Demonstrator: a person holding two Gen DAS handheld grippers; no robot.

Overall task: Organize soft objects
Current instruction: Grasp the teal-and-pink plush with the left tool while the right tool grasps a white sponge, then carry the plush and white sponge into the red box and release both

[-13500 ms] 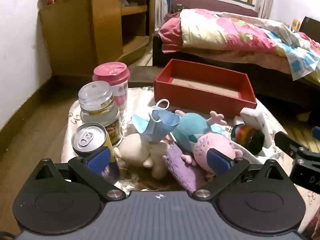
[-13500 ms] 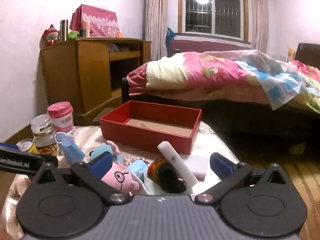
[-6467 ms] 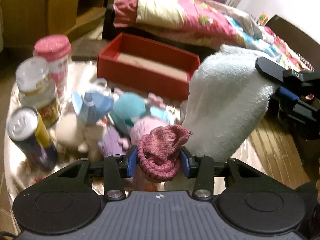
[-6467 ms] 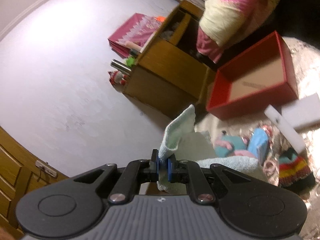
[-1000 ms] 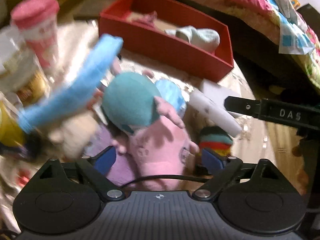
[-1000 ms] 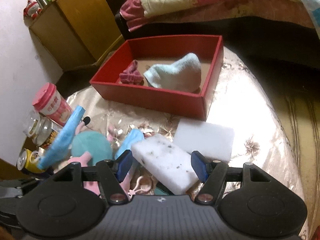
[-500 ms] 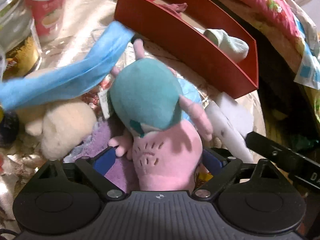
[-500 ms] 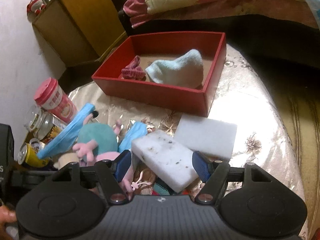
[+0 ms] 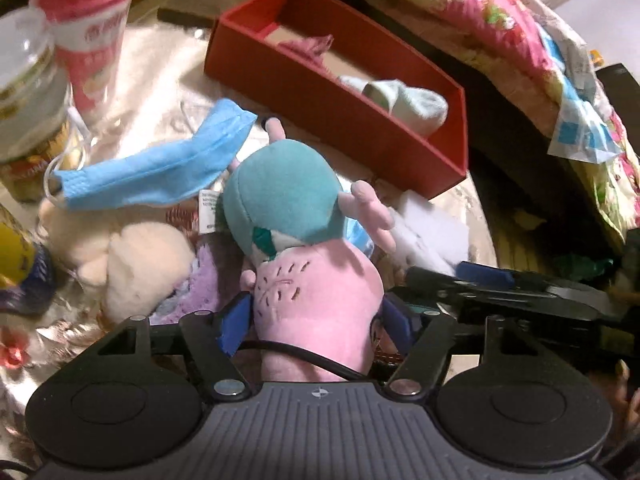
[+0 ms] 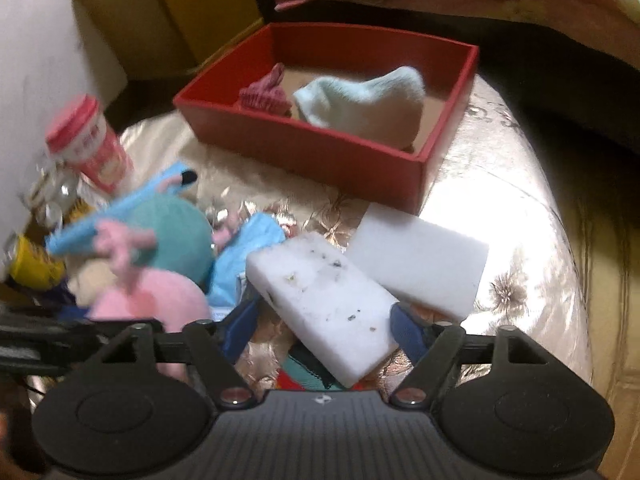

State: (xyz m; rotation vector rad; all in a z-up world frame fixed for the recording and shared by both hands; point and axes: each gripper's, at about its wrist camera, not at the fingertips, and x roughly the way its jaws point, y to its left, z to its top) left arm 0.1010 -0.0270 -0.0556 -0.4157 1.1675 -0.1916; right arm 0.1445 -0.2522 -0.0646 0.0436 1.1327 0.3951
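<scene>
My left claw (image 9: 316, 320) has just been closing around the pink-and-teal plush pig (image 9: 308, 248): a second ago its jaws stood wide on either side of the toy's pink head, and now the blue pads sit snug against both sides of it, so I judge I have it gripped, or as good as. My right claw (image 10: 320, 330) has just been opening instead, and its jaws now straddle the speckled white sponge block (image 10: 320, 300) without pressing on it; the block lies tilted, one end propped on a striped knit thing I can barely see. The red shallow cardboard box (image 9: 384, 136) at the far side of the table already holds a rolled maroon sock (image 10: 264, 96) and a pale blue terry sock (image 10: 360, 104), so the sorting is partly done and the pig looks to be the next soft thing to go in. Left on the shiny gold floral tablecloth (image 10: 520, 216) are a blue pleated face mask (image 9: 160, 168), a cream plush toy (image 9: 132, 256), a purple fuzzy cloth (image 9: 200, 280) and a second, clean white sponge block (image 10: 420, 256), with a pink-lidded cup (image 9: 92, 36), a glass jar (image 9: 24, 92) and a yellow can (image 9: 12, 256) at the left edge. Beyond the table are a bed with a pink flowered quilt (image 9: 520, 32) and a wooden cabinet (image 10: 180, 8).
</scene>
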